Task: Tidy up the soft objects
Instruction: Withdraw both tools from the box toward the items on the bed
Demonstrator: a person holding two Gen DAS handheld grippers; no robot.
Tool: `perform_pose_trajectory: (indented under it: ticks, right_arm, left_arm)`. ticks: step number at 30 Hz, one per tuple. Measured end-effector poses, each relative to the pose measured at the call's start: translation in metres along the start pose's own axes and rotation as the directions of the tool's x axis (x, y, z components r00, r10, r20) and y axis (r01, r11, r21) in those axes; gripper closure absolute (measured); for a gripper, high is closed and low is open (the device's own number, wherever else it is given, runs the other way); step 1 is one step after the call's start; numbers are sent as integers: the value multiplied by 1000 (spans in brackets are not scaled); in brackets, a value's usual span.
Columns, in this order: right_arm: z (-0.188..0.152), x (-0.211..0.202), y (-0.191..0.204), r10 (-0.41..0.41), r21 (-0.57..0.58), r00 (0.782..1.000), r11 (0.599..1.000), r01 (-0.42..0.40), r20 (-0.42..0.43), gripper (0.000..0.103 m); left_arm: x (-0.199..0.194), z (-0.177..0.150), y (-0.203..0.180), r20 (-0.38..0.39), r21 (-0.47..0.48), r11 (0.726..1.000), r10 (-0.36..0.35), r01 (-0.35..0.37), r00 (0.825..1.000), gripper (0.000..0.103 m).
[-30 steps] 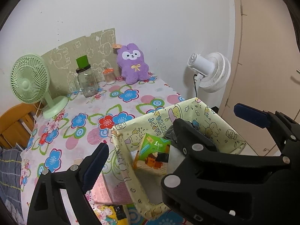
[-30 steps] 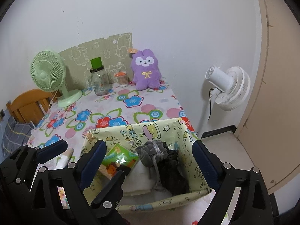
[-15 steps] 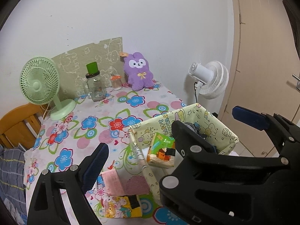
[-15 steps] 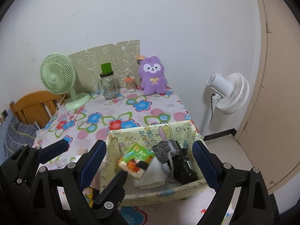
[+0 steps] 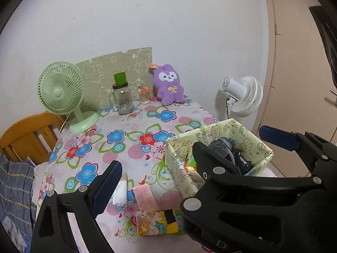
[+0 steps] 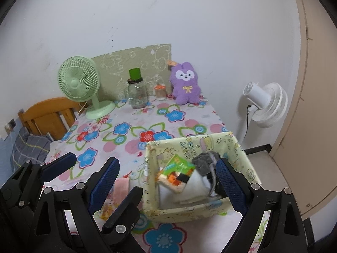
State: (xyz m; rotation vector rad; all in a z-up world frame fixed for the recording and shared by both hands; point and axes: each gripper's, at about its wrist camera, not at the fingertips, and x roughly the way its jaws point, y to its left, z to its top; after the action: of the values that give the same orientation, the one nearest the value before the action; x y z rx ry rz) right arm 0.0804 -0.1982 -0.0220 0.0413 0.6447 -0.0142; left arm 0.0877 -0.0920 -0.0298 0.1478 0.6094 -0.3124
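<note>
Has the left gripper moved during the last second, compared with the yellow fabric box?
Yes. In the left wrist view the left gripper has pulled back and up from the yellow fabric box, which now looks smaller, with more tablecloth visible.

Even, soft indoor light fills both my views, with no hard shadows on the flowered table (image 6: 134, 118). The white wall (image 5: 168, 21) dims toward the corners, where black vignetting curves in. Fisheye bending bows the door frame (image 6: 303, 63) at 3 o'clock. Everything stays reasonably sharp.
</note>
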Motion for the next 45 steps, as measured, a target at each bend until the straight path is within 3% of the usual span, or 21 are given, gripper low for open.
perform_pose_trajectory:
  ticks: [14,23,29,45]
  right_arm:
    - [-10,5,37,-2,-43,1000,999,2,-4,8]
    - [-16,11,59,38,-82,999,996,-37,13,8]
    - [-29,21,70,64,-80,998,995,-63,5,8]
    - [-72,52,94,105,-81,993,991,-109,-55,8]
  left_arm:
    - [-4,-18,35,-30,-58,998,19,-21,999,8]
    - [-2,-31,55,-37,-89,994,54,-58,998,8]
    - [4,-44,66,-57,-88,991,95,-100,994,8]
    - [25,-91,94,-103,-132,983,110,-123,989,8]
